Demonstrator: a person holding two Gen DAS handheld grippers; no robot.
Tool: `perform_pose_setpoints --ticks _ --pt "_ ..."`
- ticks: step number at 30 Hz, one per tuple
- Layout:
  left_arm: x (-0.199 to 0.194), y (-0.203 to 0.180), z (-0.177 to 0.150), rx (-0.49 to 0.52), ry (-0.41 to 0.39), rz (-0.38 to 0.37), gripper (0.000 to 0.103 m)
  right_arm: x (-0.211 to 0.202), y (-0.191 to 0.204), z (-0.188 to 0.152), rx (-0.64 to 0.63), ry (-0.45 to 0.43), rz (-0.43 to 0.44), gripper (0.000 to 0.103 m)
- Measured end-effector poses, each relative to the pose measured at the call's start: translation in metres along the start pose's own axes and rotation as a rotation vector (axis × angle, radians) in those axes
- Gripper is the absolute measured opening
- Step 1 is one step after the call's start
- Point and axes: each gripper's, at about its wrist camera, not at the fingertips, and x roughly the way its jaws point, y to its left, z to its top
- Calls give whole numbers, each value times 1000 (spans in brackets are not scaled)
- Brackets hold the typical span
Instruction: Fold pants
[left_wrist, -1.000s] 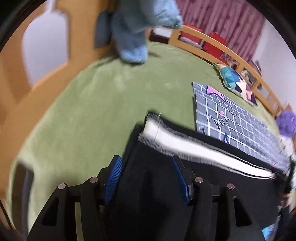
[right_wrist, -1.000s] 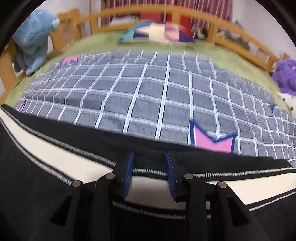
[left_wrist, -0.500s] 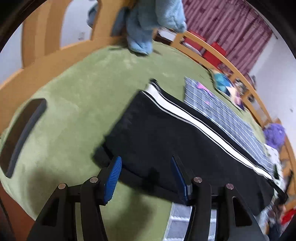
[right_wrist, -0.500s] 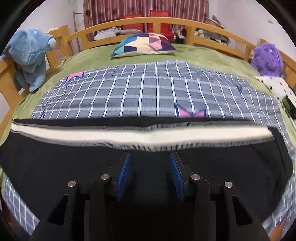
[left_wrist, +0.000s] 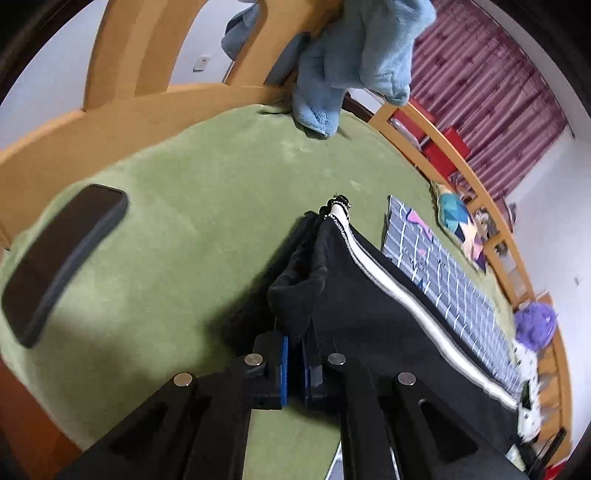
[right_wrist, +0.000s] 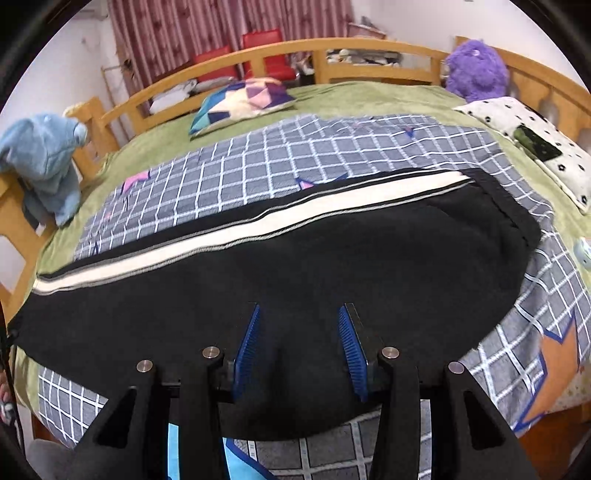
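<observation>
Black pants (right_wrist: 295, 266) with a white side stripe (right_wrist: 258, 225) lie folded lengthwise across the bed, on a grey checked blanket (right_wrist: 314, 155). My left gripper (left_wrist: 293, 365) is shut on the black fabric at the leg end of the pants (left_wrist: 369, 314) and lifts a bunched corner off the green bedcover (left_wrist: 184, 221). My right gripper (right_wrist: 299, 347) is open, its blue pads either side of the pants' near edge at mid-length, holding nothing.
A black phone (left_wrist: 62, 254) lies on the green cover left of the pants. A blue plush toy (left_wrist: 354, 55) hangs on the wooden bed rail (left_wrist: 92, 122). A patterned pillow (right_wrist: 240, 99), a purple plush (right_wrist: 476, 70) and a spotted pillow (right_wrist: 532, 136) lie farther back.
My left gripper has closed on the pants' leg end and raised it. My right gripper has drawn back toward the near edge and stays open.
</observation>
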Motion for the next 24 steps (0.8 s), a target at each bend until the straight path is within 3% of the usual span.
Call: perform_pose_setpoints --ticks 3,7,8,9,10,11,13,17,19,21,24 --pt "23 12 -10 -11 59 39 10 -2 -3 -3 8 4 1 44" --pt "31 20 -8 -31 112 18 15 8 3 -2 -8 29 13 44" --pt "24 16 -5 -14 94 37 23 9 4 0 -16 30 14 44" --pt "17 12 -2 8 69 89 42 9 7 2 -33 27 17 44" --pt "7 4 3 54 22 153 48 8 11 4 -56 16 22 44" --pt "0 -3 6 91 -13 159 51 9 13 6 -70 9 24 44" --pt "-8 -23 16 171 -55 121 53 14 19 11 -98 -1 23 44" --pt "10 -70 41 268 -44 49 53 34 28 22 -116 -1 27 44" --pt "35 -101 47 319 -16 6 53 47 34 32 -142 -35 17 44" --pt "60 -125 45 355 11 -21 54 59 34 41 -140 -55 8 51" --pt "105 -149 26 437 100 -74 58 93 25 50 -115 -25 -18 54"
